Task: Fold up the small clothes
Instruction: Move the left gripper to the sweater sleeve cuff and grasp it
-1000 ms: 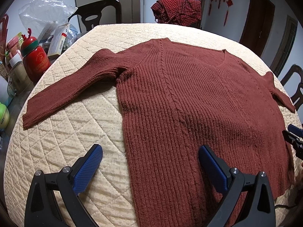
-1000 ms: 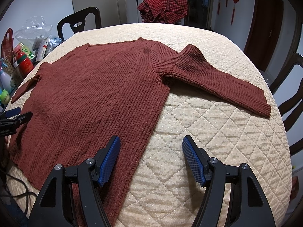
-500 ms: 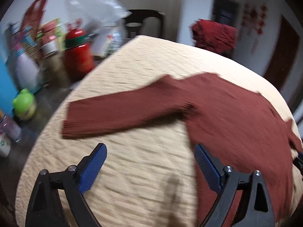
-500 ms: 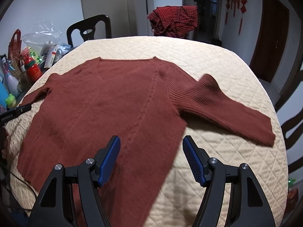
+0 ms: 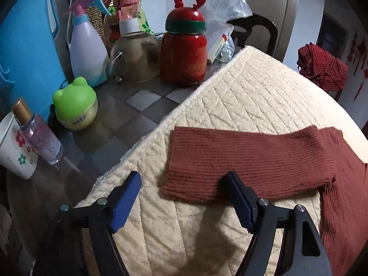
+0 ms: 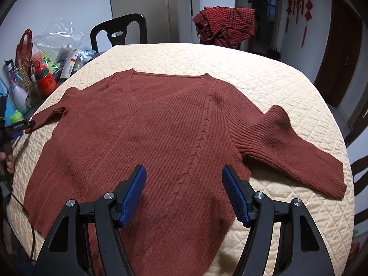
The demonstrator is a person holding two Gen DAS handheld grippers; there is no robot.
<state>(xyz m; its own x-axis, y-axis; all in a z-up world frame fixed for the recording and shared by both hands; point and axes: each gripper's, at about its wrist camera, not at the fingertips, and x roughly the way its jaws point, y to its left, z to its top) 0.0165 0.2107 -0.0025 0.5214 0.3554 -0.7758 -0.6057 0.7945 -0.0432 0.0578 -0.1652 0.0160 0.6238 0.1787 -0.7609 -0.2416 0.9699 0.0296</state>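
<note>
Sweater (image 6: 147, 142) lies flat on quilt (image 6: 264, 73). L gripper (image 5: 184, 197) spread wide at sweater's sleeve cuff (image 5: 188, 172). R gripper (image 6: 184, 193) spread above sweater's hem, gripping nothing.

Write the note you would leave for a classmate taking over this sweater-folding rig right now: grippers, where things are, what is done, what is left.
Left gripper: open, holding nothing, at the cuff end of the sweater's left sleeve.
Right gripper: open, holding nothing, above the lower body of the sweater.
Sweater: spread flat, V-neck up, on the quilted mat; both sleeves out to the sides.
Done: laid out flat; no fold shows.
Left: probably fold each sleeve in, then the body.
</note>
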